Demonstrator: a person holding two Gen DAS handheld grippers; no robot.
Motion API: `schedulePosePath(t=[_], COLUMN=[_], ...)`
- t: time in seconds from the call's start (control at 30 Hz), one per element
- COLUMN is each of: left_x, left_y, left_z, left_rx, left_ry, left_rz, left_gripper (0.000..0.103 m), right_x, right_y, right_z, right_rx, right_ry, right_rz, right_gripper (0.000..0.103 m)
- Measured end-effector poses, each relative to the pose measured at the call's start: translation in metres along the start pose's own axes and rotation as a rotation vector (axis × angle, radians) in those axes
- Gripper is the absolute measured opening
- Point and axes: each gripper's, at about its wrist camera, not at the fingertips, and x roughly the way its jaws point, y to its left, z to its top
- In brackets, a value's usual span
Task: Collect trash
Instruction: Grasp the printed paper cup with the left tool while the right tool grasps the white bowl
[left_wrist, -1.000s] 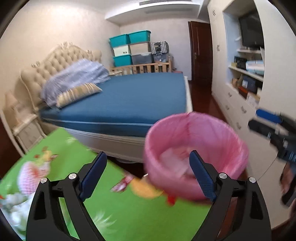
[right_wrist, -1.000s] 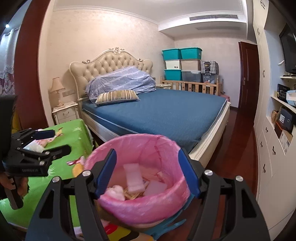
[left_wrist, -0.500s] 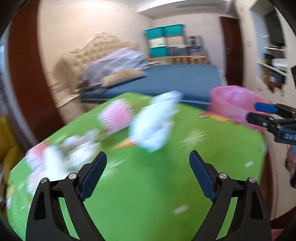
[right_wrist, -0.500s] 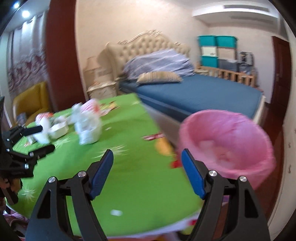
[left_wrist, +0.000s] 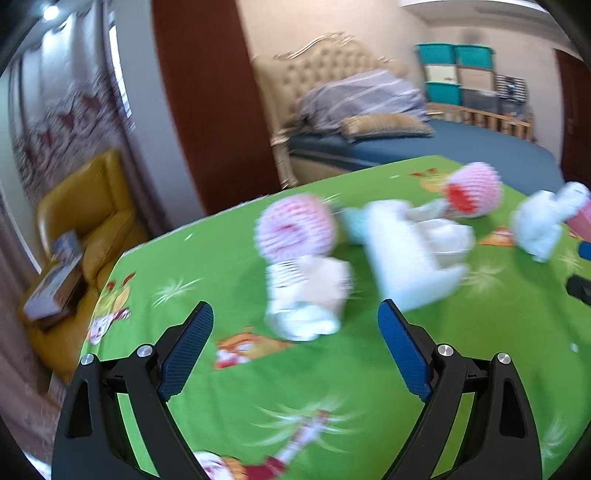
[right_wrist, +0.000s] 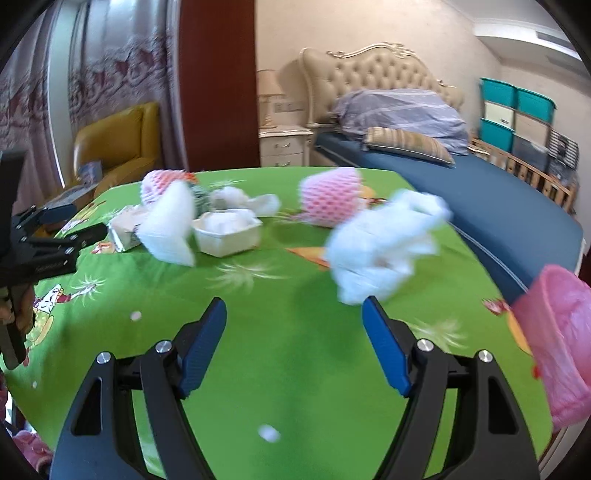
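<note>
Trash lies on the green tablecloth (left_wrist: 332, 376). My left gripper (left_wrist: 295, 321) is open and empty, just short of a small white carton (left_wrist: 306, 295) with a pink foam net (left_wrist: 295, 229) behind it. A white foam tray (left_wrist: 410, 254) and crumpled white paper (left_wrist: 543, 221) lie to its right. My right gripper (right_wrist: 295, 314) is open and empty, close to the crumpled white paper (right_wrist: 384, 243). A pink foam net (right_wrist: 330, 195) and a white tray (right_wrist: 227, 230) lie beyond. The pink-lined trash bin (right_wrist: 557, 343) stands at the table's right edge.
A blue bed (right_wrist: 498, 199) stands behind the table, with a nightstand (right_wrist: 284, 146) to its left. A yellow armchair (left_wrist: 81, 221) sits at the left by the curtains. The left gripper also shows at the left of the right wrist view (right_wrist: 55, 236).
Both grippers have swung left, away from the pink bin, and now face the trash on the table. Both stay open and empty.
</note>
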Motion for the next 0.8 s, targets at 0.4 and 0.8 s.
schedulePosePath(t=[0.4,0.8], left_x=[0.071,0.062], left_y=[0.008,0.029], left_z=[0.018,0.008], left_rx=[-0.041,-0.113], left_ry=[0.125,0.06], left_rz=[-0.089,-0.198], left_gripper=[0.085,0.061], right_x=[0.066,0.111], right_y=[0.022,0.042], right_z=[0.033,0.059], right_rx=[-0.016,-0.021], right_ry=[0.095,0.145], right_rz=[0.004,0.074], right_gripper=[0.074,0.074])
